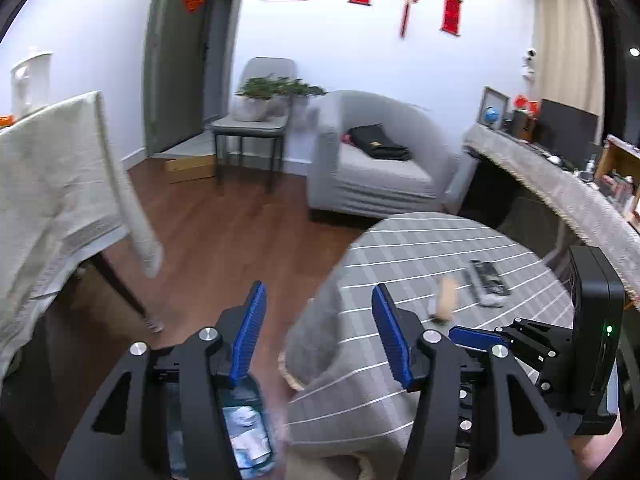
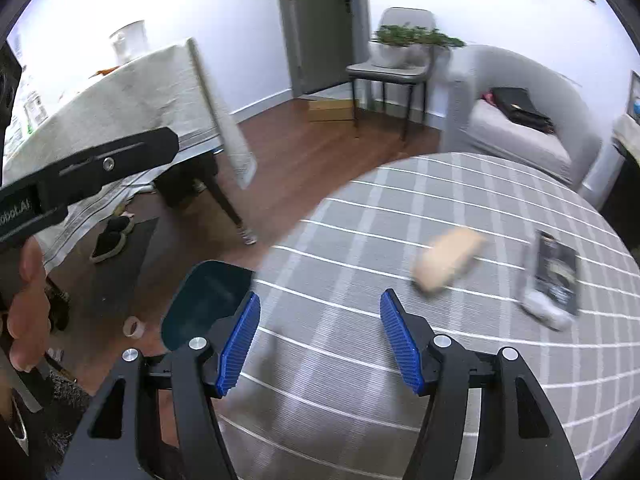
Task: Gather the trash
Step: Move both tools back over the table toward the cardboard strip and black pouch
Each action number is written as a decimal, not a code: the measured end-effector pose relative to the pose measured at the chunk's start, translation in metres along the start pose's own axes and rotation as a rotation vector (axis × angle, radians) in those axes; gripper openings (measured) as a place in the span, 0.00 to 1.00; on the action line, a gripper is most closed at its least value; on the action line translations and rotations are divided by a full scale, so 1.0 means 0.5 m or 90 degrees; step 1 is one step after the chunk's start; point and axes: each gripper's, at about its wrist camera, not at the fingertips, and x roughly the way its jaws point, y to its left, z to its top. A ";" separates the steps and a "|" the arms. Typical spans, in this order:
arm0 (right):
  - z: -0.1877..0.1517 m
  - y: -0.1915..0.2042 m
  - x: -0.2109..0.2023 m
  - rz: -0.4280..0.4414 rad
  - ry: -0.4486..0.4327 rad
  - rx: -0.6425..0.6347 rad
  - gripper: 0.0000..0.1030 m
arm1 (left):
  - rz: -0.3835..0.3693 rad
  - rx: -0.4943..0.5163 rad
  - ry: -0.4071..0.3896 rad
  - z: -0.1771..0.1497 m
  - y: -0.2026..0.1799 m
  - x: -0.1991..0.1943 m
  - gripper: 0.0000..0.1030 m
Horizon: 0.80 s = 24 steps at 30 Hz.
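Note:
A tan crumpled piece of trash (image 2: 447, 265) lies on the round table with a grey striped cloth (image 2: 400, 360); it also shows in the left wrist view (image 1: 445, 298). My right gripper (image 2: 320, 340) is open and empty above the table's near side, short of the trash. My left gripper (image 1: 318, 332) is open and empty at the table's left edge. A bin with a blue liner (image 1: 246, 432) holding white scraps sits below the left gripper; its dark rim (image 2: 208, 304) shows in the right wrist view. The right gripper's fingers (image 1: 476, 336) show in the left wrist view.
Two remote controls (image 2: 554, 280) lie on the table's right side. A table with a cream cloth (image 1: 48, 184) stands left, a grey armchair (image 1: 372, 160) and a chair with plants (image 1: 256, 120) behind. A tape roll (image 2: 134, 326) and shoes (image 2: 110, 238) lie on the wooden floor.

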 end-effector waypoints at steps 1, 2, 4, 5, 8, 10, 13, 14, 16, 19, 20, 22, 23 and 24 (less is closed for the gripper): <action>-0.002 -0.012 -0.006 -0.004 0.000 0.005 0.61 | -0.005 0.002 0.007 -0.003 -0.010 0.010 0.59; -0.007 -0.031 -0.014 -0.012 -0.001 0.014 0.61 | -0.005 0.006 0.016 -0.005 -0.022 0.021 0.59; -0.011 -0.052 -0.022 -0.022 -0.003 0.025 0.61 | -0.015 0.018 0.012 -0.007 -0.050 0.033 0.59; -0.015 -0.066 -0.028 -0.030 -0.004 0.033 0.61 | -0.016 0.025 0.015 -0.010 -0.060 0.041 0.59; -0.023 -0.108 -0.044 -0.042 -0.006 0.056 0.61 | -0.016 0.046 0.023 -0.013 -0.093 0.061 0.59; -0.029 -0.132 -0.056 -0.050 -0.011 0.067 0.61 | -0.019 0.052 0.029 -0.014 -0.110 0.076 0.59; -0.041 -0.157 -0.070 -0.055 -0.014 0.080 0.62 | -0.027 0.056 0.034 -0.015 -0.134 0.096 0.59; -0.045 -0.165 -0.073 -0.059 -0.014 0.084 0.62 | -0.029 0.057 0.037 -0.016 -0.142 0.102 0.59; -0.056 -0.174 -0.080 -0.064 -0.013 0.090 0.64 | -0.035 0.063 0.042 -0.019 -0.164 0.120 0.59; -0.072 -0.204 -0.091 -0.073 -0.010 0.103 0.65 | -0.037 0.074 0.057 -0.028 -0.192 0.148 0.59; -0.075 -0.210 -0.094 -0.074 -0.009 0.106 0.65 | -0.039 0.079 0.060 -0.029 -0.200 0.156 0.59; -0.083 -0.227 -0.100 -0.078 -0.008 0.114 0.67 | -0.044 0.083 0.070 -0.036 -0.217 0.178 0.59; -0.089 -0.236 -0.105 -0.080 -0.007 0.119 0.68 | -0.044 0.082 0.078 -0.042 -0.220 0.187 0.59; -0.092 -0.243 -0.108 -0.082 -0.006 0.123 0.68 | -0.042 0.081 0.090 -0.047 -0.226 0.201 0.59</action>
